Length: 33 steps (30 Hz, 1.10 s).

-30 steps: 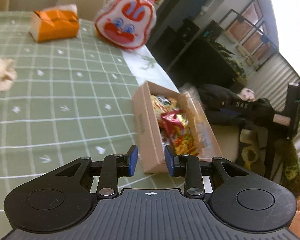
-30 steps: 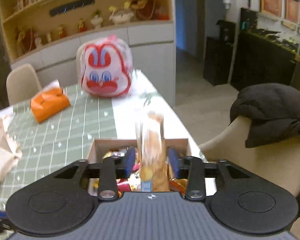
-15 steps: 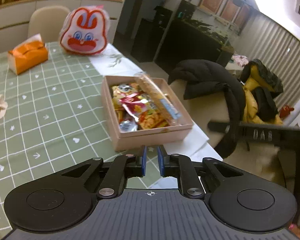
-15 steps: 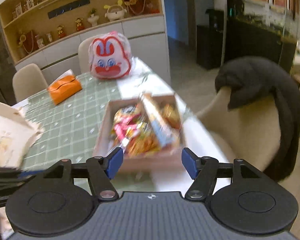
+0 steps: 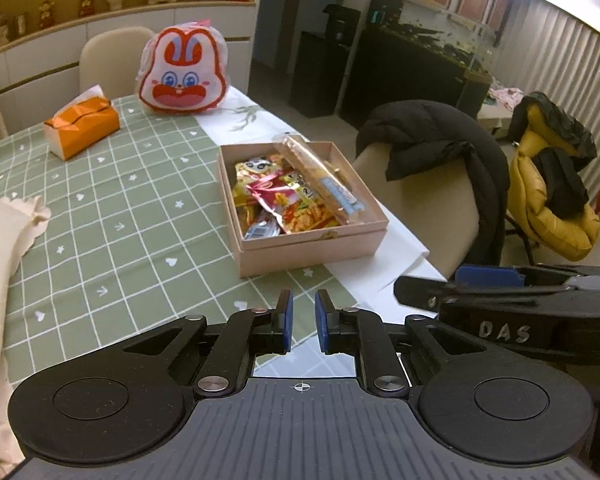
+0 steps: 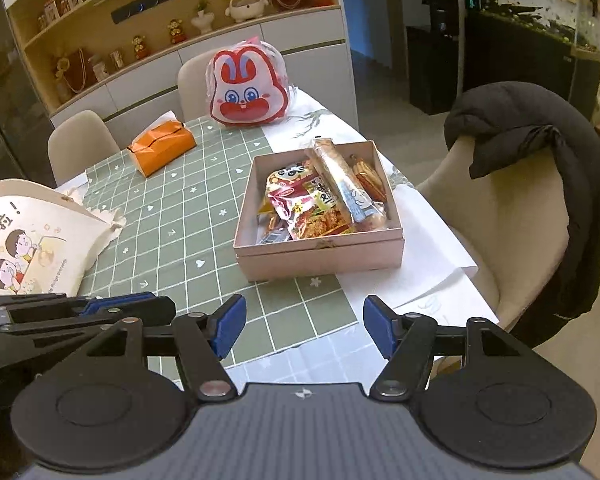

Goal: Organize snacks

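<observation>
A pink cardboard box (image 5: 312, 244) (image 6: 320, 254) sits near the table's right edge with its top off. It holds several snack packets (image 5: 296, 204) (image 6: 312, 208). A long clear packet (image 5: 320, 176) (image 6: 344, 184) lies slanted along the box's right side. My left gripper (image 5: 303, 320) hangs over the tablecloth in front of the box, shut with nothing between its blue pads. My right gripper (image 6: 304, 324) is also short of the box, open and empty. Each gripper shows from the side in the other's view.
A red rabbit-face bag (image 5: 182, 76) (image 6: 248, 88) and an orange tissue box (image 5: 82, 126) (image 6: 162, 146) stand at the far end. A cream printed tote (image 6: 24, 240) lies on the left. A chair with a black coat (image 6: 532, 140) stands at the table's right edge.
Both grippers have drawn back from the box. The right one let go of the long clear packet, which now lies in the box, and stands open. The left jaws shut.
</observation>
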Available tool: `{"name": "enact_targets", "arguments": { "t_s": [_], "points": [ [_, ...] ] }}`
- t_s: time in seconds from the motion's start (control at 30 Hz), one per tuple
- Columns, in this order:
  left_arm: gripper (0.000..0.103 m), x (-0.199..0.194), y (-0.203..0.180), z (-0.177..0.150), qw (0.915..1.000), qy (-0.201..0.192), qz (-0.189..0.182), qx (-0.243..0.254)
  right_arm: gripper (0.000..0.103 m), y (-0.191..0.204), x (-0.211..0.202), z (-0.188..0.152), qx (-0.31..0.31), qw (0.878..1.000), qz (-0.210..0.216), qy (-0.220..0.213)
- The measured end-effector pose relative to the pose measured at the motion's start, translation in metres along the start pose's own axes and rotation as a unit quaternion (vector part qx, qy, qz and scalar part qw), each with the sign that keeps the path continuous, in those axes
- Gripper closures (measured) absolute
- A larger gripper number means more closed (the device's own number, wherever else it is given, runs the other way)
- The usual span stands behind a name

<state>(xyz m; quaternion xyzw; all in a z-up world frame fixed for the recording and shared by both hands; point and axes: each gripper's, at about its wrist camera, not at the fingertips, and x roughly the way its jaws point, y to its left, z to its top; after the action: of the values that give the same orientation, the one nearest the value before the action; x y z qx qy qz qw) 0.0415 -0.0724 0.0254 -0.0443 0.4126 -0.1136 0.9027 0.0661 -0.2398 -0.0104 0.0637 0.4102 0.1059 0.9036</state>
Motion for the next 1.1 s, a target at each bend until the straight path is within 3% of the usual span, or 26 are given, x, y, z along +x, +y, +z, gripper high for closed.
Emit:
{"name": "enact_targets", "arguments": {
  "t_s": [1.1],
  "points": [
    [0.087,0.0031,0.0002,-0.0027,0.9997,0.022,0.003,-0.006,0.037,0.0047,0.0048,-0.0055,-0.014,1.000,0.009,0.016]
  ]
}}
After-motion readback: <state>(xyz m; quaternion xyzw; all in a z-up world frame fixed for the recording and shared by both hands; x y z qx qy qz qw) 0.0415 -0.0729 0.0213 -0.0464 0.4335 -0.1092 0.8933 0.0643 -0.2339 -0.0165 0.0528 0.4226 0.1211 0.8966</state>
